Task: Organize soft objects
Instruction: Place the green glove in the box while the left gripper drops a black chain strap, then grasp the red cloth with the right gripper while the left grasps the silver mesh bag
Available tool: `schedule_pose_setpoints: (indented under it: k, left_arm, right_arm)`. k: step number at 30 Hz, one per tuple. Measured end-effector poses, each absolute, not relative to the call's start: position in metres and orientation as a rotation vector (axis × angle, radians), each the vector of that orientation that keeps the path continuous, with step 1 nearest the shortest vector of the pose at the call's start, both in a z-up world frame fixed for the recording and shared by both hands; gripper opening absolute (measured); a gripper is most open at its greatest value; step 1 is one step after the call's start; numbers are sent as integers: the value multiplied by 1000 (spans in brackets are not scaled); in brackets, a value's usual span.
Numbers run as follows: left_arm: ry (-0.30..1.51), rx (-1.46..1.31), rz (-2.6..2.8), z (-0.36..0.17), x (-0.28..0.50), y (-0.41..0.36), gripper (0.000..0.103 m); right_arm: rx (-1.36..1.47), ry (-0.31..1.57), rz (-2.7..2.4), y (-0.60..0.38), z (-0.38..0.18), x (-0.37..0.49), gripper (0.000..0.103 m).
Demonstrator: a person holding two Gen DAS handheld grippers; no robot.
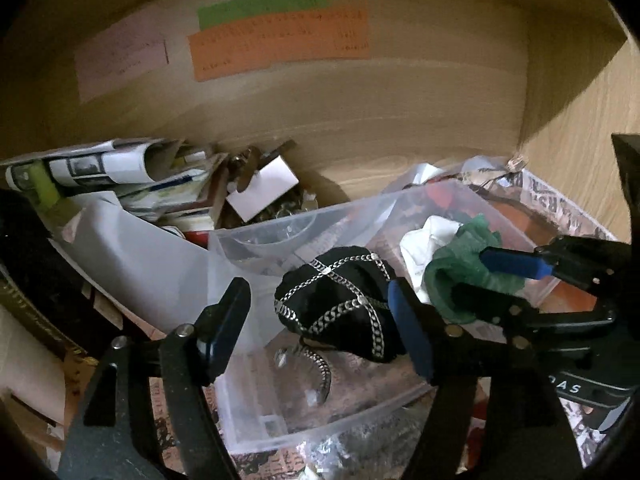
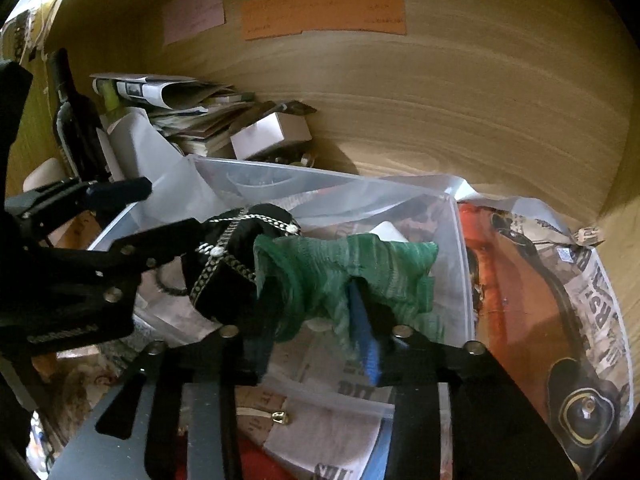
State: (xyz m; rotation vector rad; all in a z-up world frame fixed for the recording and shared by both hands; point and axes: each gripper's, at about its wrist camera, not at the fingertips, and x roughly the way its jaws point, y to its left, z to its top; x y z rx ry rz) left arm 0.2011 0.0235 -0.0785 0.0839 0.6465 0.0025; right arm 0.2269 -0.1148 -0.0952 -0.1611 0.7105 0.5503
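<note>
— Carrying everything? 
— Wooden shelf [image 2: 460, 128], back wall papered with notes [image 2: 324, 10].
— Directly on it?
— Far left: paper stack [image 2: 188, 116], dark bottle [image 2: 74, 124]. Middle: clear plastic bin [image 2: 460, 264]. Right: printed newspaper sheet [image 2: 592, 280].

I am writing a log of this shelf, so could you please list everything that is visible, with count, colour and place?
Green cloth: one, green, over the bin, held by the right tongs.
Black pouch: one, black with silver chains, between the left tongs' fingers.
White cloth: one, white, inside the bin.
Plastic bin: one, clear, centre.
Paper notes: three, pink, green, orange, on the back wall.
Bottle: one, dark, left.
Paper stack: one, mixed, rear left.
Left tongs: open.
Right tongs: shut on cloth.
</note>
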Motion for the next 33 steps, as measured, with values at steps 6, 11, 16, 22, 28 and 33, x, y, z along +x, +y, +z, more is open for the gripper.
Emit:
schedule_pose_setpoints:
  k: [6,11,16,22,28,33]
  left_arm:
    - [574,68,7,-58,174,29,91]
    - [512,80,19,-47,147,30,102]
    - [505,100,14,-51,125,29,103]
    - [544,105,0,-71,110,27,103]
    - [641,81,-30,-105,115,26,103]
    - [696,63,-47,-127,124,25,101]
  right_arm:
    - [-158,652,546,-119,-77,212,61]
    - [-156,582,553,-127,-54,187,75]
    - [-141,538,563,-133,-46,165,81]
    - [-136,551,572,-141,-57,142,81]
    - [-89,635,587,-147,-86,132,81]
    - [-87,730,622,-141,-110,130,80]
